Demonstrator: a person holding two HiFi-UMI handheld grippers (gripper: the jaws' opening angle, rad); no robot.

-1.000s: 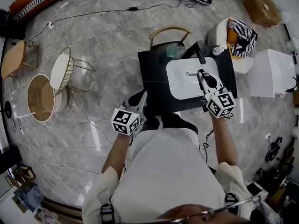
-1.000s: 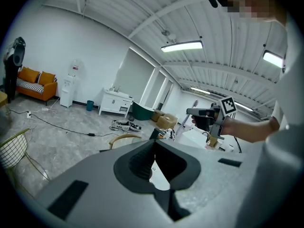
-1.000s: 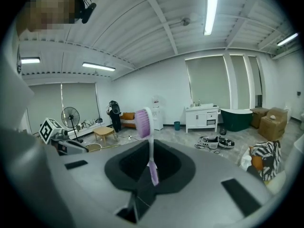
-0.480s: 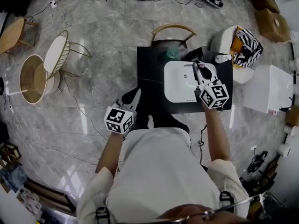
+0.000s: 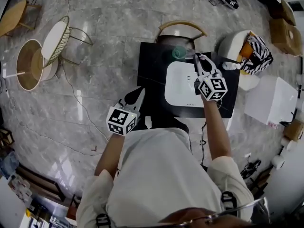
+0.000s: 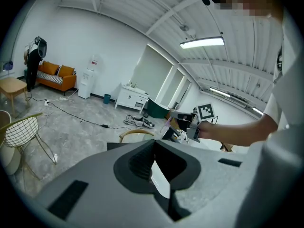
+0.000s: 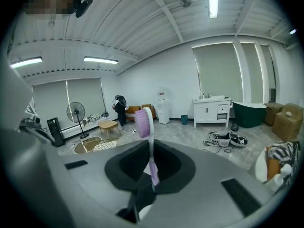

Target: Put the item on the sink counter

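Note:
A purple and white toothbrush (image 7: pixel 144 120) stands upright between the jaws of my right gripper (image 7: pixel 151 148), which is shut on its handle. In the head view my right gripper (image 5: pixel 199 61) hangs over the back right of the white basin (image 5: pixel 178 87), near the black faucet, with the black sink counter (image 5: pixel 152 75) around it. My left gripper (image 5: pixel 137 94) hovers at the counter's front left corner. Its jaws (image 6: pixel 154 146) meet at the tips with nothing between them.
A teal cup (image 5: pixel 179 52) stands on the counter behind the basin, and a white bottle (image 5: pixel 231 65) lies at the back right corner. A wooden chair (image 5: pixel 183 26) stands behind the counter, a white stool (image 5: pixel 273 99) to the right, and wire chairs (image 5: pixel 52 44) at far left.
My right gripper has carried the toothbrush farther back over the basin, toward the faucet. The left gripper stays by the counter's front left corner.

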